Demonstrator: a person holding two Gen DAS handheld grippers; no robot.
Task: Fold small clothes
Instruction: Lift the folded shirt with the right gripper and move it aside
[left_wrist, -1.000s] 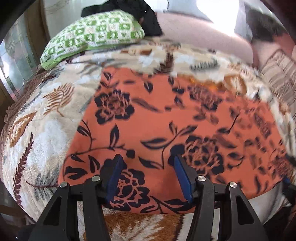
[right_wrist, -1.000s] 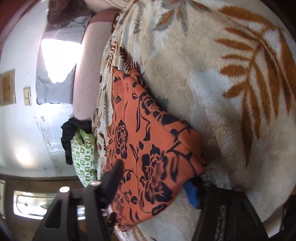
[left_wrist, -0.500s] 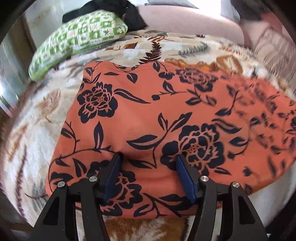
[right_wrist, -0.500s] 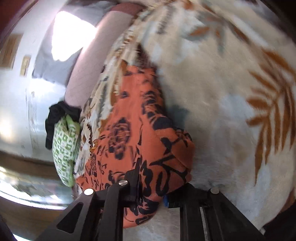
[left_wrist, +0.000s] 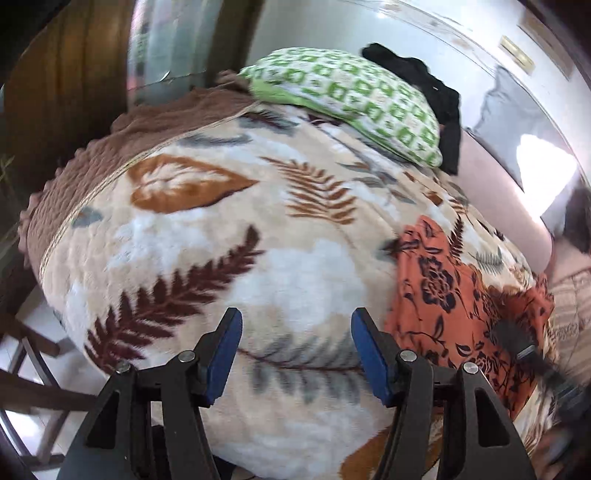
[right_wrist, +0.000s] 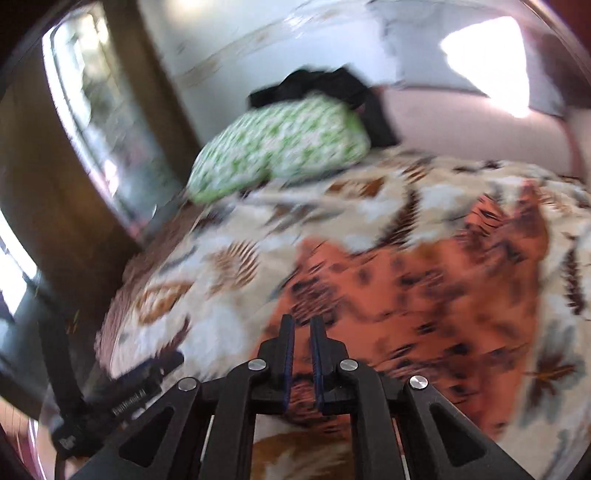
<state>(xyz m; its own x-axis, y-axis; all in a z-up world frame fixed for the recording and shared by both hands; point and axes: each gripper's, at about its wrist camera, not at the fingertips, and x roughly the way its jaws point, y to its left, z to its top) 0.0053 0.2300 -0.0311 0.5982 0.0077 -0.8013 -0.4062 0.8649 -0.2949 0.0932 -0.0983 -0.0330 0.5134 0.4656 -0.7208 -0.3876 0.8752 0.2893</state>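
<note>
An orange cloth with dark flowers lies on the leaf-patterned blanket, at the right in the left wrist view. My left gripper is open and empty over bare blanket, left of the cloth. In the blurred right wrist view the cloth spreads ahead and to the right. My right gripper has its fingers nearly together over the cloth's near edge; whether cloth is pinched between them is not clear. The right gripper also shows at the right edge of the left wrist view, over the cloth.
A green-and-white pillow with a black garment behind it lies at the bed's far end. A pink bolster runs along the wall. A brown bedspread edge and a wooden frame are at the left.
My left gripper has swung left off the orange cloth to bare blanket, still open. My right gripper has turned to face the pillow end and its fingers have closed further.
</note>
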